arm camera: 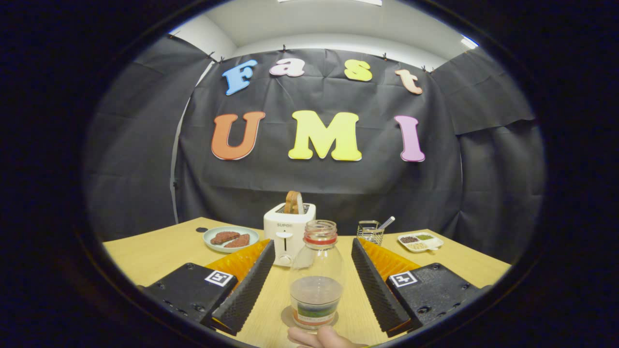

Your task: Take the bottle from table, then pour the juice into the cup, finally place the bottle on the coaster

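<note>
A clear bottle [316, 275] with a red ring around its open neck stands upright on the wooden table [154, 253]. Its lower part holds some murky liquid. It rests on a round brown coaster [288, 317], whose edge peeks out at its base. My gripper [313, 245] is open, one finger on each side of the bottle, with a gap between each finger and the glass. The bottle sits between the fingers, set back from the tips.
Beyond the fingertips stands a white toaster [288, 232] with a bread slice in it. A plate [231, 239] with two reddish pieces lies to its left. A wire basket [370, 231] and a white divided dish [420, 241] are at the right. A person's fingertip [321, 337] shows just below the bottle.
</note>
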Motion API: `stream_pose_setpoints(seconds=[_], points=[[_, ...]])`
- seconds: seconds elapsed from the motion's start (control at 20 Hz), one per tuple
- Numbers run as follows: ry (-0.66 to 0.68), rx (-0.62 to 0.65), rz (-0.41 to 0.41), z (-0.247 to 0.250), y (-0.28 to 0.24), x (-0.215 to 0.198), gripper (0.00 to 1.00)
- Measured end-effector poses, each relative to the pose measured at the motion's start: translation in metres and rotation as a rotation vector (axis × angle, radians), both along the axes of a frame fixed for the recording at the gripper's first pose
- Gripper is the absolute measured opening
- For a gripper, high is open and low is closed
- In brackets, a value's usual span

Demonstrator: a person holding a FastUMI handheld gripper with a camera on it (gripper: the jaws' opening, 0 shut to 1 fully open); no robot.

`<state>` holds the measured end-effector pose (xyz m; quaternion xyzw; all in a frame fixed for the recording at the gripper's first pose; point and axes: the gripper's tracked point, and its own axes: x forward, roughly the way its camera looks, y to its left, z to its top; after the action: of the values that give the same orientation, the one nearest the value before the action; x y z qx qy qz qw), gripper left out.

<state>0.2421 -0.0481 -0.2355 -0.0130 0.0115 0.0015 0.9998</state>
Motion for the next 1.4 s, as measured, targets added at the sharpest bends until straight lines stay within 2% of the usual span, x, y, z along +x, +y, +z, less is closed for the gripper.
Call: stream_pose_setpoints(seconds=[0.45, 0.9, 1.05, 1.25, 1.4], points=[[-0.049, -0.005, -0.022, 0.054, -0.005, -0.047, 1.0], [-0.012, -0.041, -0.022, 0.119, -0.001, -0.131, 1.0], [-0.012, -0.02, -0.066, 0.146, -0.01, -0.159, 1.0], [0.043, 0.001, -0.049, 0.169, -0.008, -0.194, 1.0], [0.013, 0.019, -0.051, 0.197, -0.011, -0.221, 1.0]])
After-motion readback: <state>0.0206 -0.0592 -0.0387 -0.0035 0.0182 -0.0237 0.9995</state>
